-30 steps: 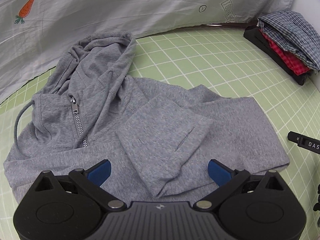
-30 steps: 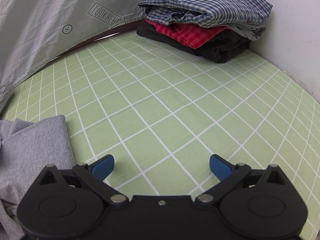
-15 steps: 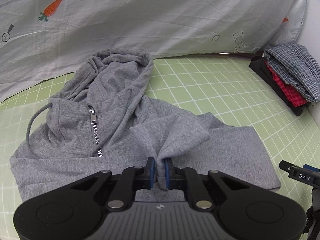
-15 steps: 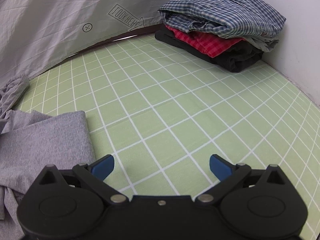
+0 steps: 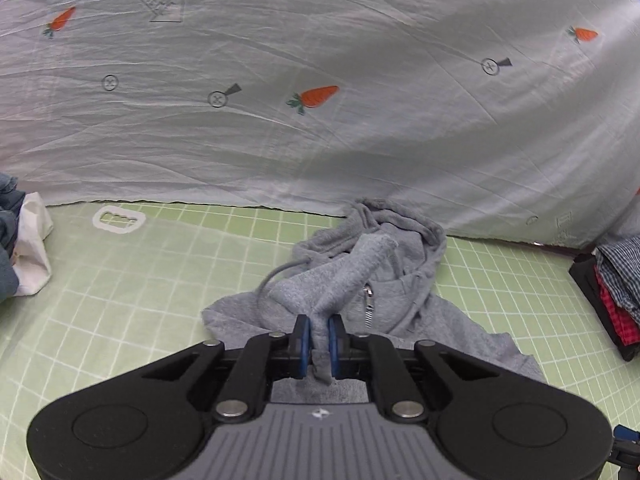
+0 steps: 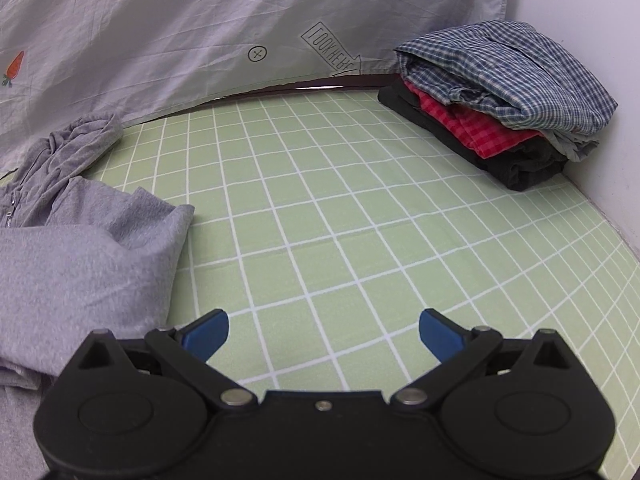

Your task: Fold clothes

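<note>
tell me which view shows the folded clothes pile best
The right wrist view: the whole folded clothes pile shows, blue check on top, red, then dark layers. The left wrist view catches only a cropped sliver at its right edge.

Green mat with a white grid, grey hoodie spread on it, stack of folded clothes in the far right corner, white and blue cloth heap at the left edge
</note>
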Demonstrator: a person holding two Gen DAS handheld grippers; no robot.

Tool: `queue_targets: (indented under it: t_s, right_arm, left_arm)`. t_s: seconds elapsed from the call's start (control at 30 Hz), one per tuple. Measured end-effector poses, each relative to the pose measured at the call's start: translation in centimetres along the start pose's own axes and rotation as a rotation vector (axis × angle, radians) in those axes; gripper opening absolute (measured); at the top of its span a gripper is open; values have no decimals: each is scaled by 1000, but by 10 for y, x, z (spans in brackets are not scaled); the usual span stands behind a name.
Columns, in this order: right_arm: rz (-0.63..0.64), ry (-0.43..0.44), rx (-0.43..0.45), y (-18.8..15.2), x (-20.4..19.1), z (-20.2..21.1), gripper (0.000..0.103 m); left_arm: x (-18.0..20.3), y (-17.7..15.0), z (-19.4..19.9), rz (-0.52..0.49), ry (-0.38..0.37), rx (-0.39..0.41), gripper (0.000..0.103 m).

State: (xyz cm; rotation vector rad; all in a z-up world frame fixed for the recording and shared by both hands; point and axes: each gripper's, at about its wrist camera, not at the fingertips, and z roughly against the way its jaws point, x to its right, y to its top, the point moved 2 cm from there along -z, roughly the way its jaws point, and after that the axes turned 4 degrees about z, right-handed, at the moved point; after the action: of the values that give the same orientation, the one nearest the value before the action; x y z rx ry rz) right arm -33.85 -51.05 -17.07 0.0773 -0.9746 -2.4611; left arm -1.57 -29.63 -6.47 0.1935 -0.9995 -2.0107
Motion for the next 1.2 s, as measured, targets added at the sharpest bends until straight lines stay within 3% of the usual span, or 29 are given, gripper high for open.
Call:
queue_targets:
  t_s: [0.23, 0.4, 0.63, 0.83, 1.03, 1.2]
  right_arm:
    - [72, 34, -11, -7, -19, 6, 103]
    - [98, 47, -6, -7, -25, 9, 103]
    - [166, 71, -1, -5, -40, 10, 103]
    - [197, 100, -1, -5, -44, 10, 103]
    - [209, 179, 21, -4, -53, 17, 103]
    - [252, 254, 35, -2, -67, 21, 103]
  left_arm:
    - [-65, 5, 13, 104, 134, 63, 5]
    - [-103, 7, 24, 183, 189, 89, 4]
    - [-137, -13, 24, 261, 276, 92, 4]
    - [-175, -47, 15, 411, 369, 37, 6]
    - [-191, -69, 15, 512, 392, -14, 20]
    - [-198, -74, 16, 573, 410, -20, 47]
